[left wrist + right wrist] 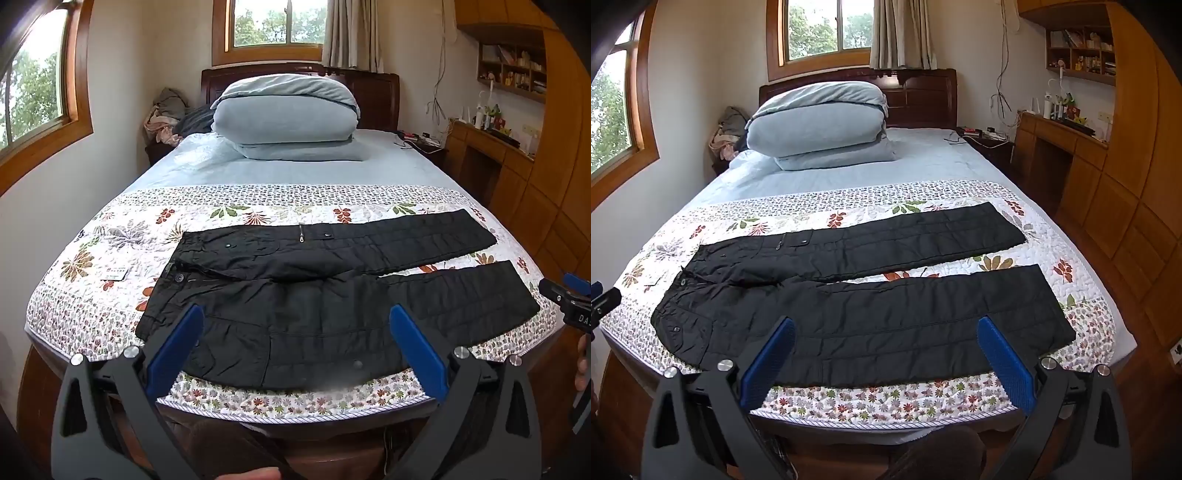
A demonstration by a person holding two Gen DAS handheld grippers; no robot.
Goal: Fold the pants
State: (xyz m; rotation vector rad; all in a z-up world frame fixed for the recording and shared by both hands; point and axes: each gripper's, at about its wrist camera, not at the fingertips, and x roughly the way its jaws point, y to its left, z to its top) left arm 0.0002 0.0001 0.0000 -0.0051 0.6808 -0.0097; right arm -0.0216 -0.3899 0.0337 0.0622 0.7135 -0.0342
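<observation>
Black quilted pants (314,288) lie flat across the foot of the bed, waistband to the left, both legs running right with a gap between them. In the right wrist view the pants (871,295) fill the middle. My left gripper (295,317) hovers above the near edge over the hip area, its blue-padded jaws wide open and empty. Over the near leg, my right gripper (886,328) also stands open with nothing between its pads. The right gripper's tip (565,295) shows at the right edge of the left wrist view.
A floral quilt (258,206) covers the bed's foot. Folded light-blue bedding (288,118) is stacked by the dark headboard. A small white tag (115,274) lies left of the waistband. Wooden cabinets and a desk (1071,147) stand along the right; a clothes pile (166,114) sits at far left.
</observation>
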